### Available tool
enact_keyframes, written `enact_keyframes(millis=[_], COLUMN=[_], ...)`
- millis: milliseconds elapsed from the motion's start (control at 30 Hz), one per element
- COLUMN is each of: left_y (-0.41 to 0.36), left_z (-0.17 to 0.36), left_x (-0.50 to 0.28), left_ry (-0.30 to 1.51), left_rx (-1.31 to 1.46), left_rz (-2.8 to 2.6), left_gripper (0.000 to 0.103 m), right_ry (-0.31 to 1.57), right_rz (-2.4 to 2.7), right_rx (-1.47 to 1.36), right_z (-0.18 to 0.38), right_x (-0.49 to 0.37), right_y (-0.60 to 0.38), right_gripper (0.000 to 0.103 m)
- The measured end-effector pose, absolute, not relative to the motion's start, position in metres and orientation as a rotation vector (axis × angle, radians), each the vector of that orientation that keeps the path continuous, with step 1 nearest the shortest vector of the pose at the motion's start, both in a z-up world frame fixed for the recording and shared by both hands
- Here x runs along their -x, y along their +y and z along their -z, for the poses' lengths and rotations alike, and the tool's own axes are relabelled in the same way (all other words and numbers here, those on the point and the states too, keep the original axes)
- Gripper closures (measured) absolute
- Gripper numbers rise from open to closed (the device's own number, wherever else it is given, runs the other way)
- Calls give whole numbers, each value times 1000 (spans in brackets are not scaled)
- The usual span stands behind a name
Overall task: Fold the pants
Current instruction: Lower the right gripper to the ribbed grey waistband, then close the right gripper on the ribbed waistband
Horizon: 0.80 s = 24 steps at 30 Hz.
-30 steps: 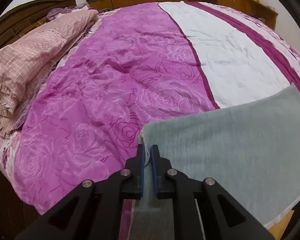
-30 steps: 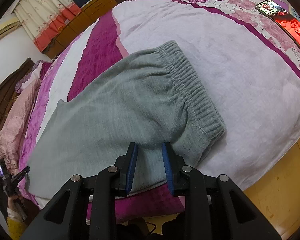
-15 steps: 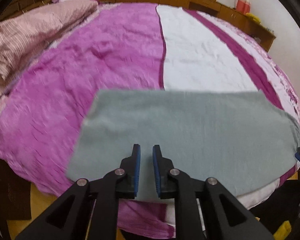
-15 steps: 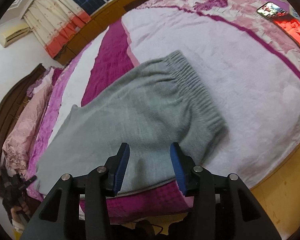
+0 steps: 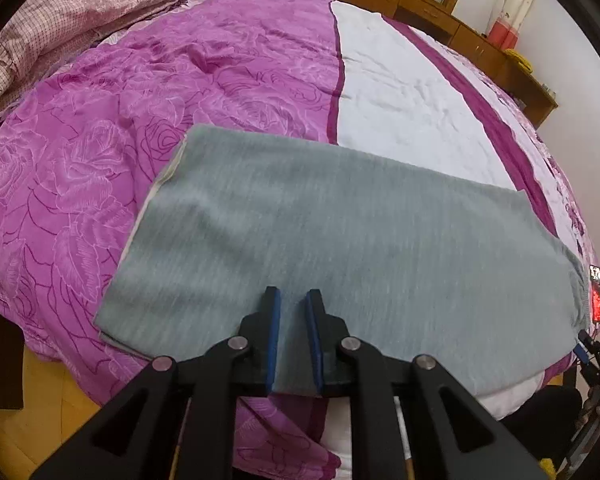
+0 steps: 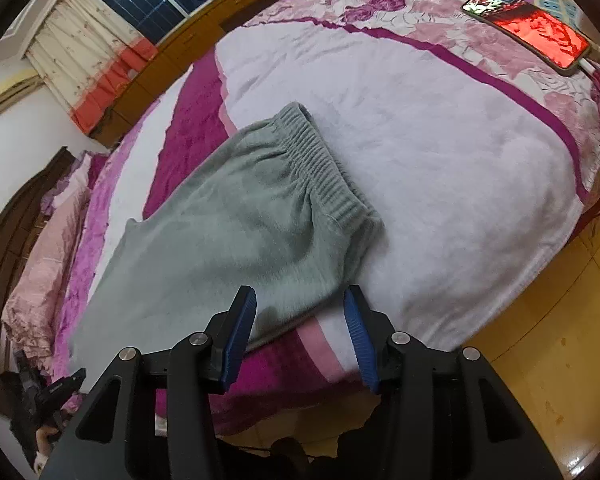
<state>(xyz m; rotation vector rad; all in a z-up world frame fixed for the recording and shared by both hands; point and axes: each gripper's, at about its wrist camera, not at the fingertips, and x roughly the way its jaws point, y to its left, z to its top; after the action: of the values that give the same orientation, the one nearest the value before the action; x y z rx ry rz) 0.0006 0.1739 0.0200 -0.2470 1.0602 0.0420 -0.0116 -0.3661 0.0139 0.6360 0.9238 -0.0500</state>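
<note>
Grey pants (image 5: 340, 232) lie flat across the near edge of the bed, one leg on top of the other, cuffs at the left. Their ribbed waistband (image 6: 324, 176) is at the right end on the white stripe. My left gripper (image 5: 292, 292) hovers over the near edge of the legs, its jaws a narrow gap apart with nothing pinched. My right gripper (image 6: 300, 290) is over the near edge of the pants (image 6: 228, 240) close to the waistband. Its jaws are opening, and no fabric is between the pads.
The bedspread (image 5: 180, 80) is purple with roses and has a white stripe. A pink quilt (image 5: 80, 0) is piled at the far left. A lit phone (image 6: 528, 28) lies on the bed's far right. Wooden floor (image 6: 540, 360) lies below the bed edge.
The left gripper let go of the cuff corner and swung right along the near edge, and the legs now lie spread flat. The right jaws widened and drew back off the fabric.
</note>
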Motion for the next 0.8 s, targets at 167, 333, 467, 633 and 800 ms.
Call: enact_keyframes(millis=[167,333,467,633,800], left_y=[163,148,125,98,77], left_z=[-22,-34,-41,-47,-48], left_x=[-4,4,14,14,14], left_ry=[1071,1049,1022,1028,1032], left_rx=[175,94,45,84,49], left_rz=[-77,-157,-131,-40,-2], left_gripper=[89,89,89,89,89], right_ry=[935,880,738,716,697], right_rz=[94,74,6,-4,27], right_rx=[-661,-747,-872,-872,-856], right_z=[-9,-4,5,3,-4], right_x=[-7,-12,-10,-12,-5], right_y=[-366,-370,-373,-370,-372], right_gripper=[63,41,15,12,64])
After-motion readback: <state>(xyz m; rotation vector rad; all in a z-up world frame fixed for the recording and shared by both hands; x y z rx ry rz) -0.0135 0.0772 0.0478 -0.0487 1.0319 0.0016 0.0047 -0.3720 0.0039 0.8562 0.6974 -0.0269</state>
